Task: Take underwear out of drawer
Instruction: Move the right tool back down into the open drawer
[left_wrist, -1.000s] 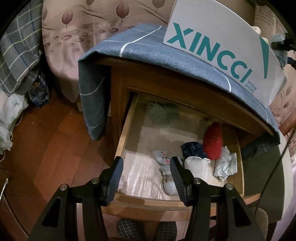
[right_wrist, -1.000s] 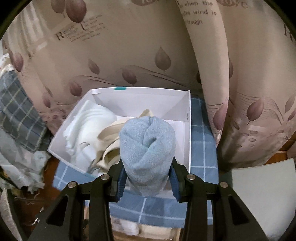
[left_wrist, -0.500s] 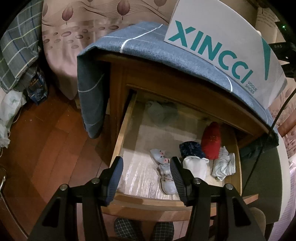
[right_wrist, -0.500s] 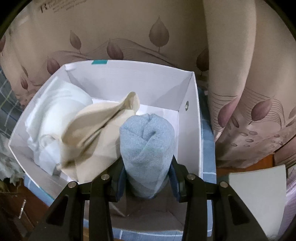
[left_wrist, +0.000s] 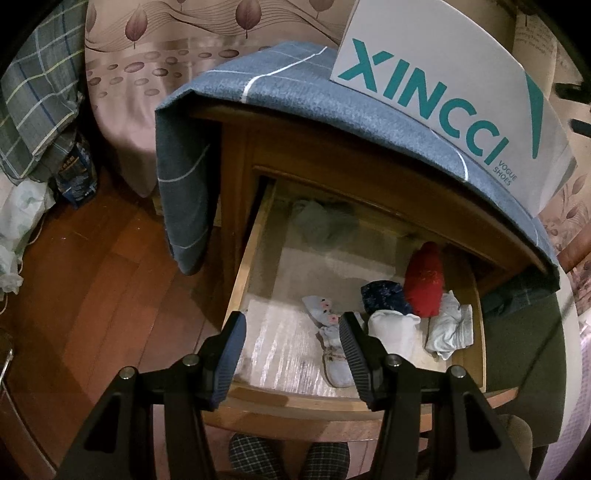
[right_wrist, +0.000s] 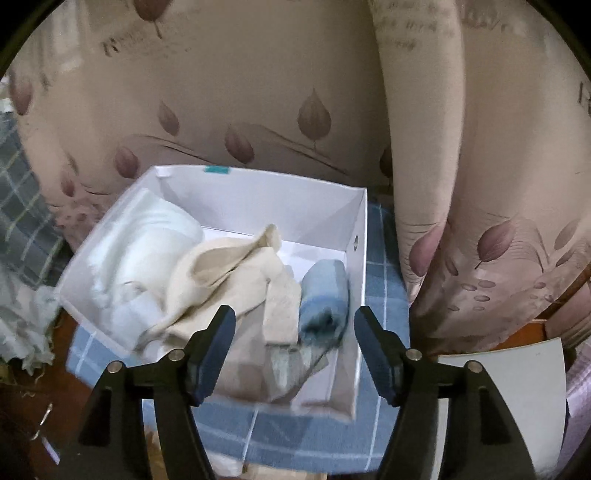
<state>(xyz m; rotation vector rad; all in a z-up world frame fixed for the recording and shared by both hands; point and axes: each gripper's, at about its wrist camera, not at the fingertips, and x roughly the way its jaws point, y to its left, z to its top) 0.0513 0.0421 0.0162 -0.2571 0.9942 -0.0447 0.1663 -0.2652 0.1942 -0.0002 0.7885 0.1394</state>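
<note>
While your right hand-held gripper (right_wrist: 294, 325) is opening over the white cardboard shoe box (right_wrist: 360, 266), nothing sits between its jaws: the rolled light-blue knit underwear (right_wrist: 325, 299) lies free in the box, against the wall at three o'clock, just beside the crumpled cream cloth (right_wrist: 221, 280) and with the folded white cloth (right_wrist: 144, 251) at nine o'clock. Let the jaws finish spreading before you lift away, and draw straight back so a pad cannot snag the roll or drag the cream cloth over the rim.

Your left hand-held gripper (left_wrist: 291, 339) hangs about half open and empty above the pulled-out wooden drawer (left_wrist: 251, 254) of the nightstand, which is draped with a blue grid-lined cloth (left_wrist: 295, 81). More rolled pieces wait there, clustered toward four o'clock: a red roll (left_wrist: 424, 284), a dark navy patterned bundle (left_wrist: 382, 295), a white folded piece (left_wrist: 391, 328) and a pale grey crumpled piece (left_wrist: 450, 328). Small pale socks with pink dots (left_wrist: 328, 332) lie near the front at six o'clock; a grey-green bundle (left_wrist: 321, 221) sits in shadow at twelve.

For the next pick I would take the white folded piece, nearest the front. Come down with the jaws across its short side, clear of the drawer front, and pinch the whole roll so it does not unfurl.
</note>
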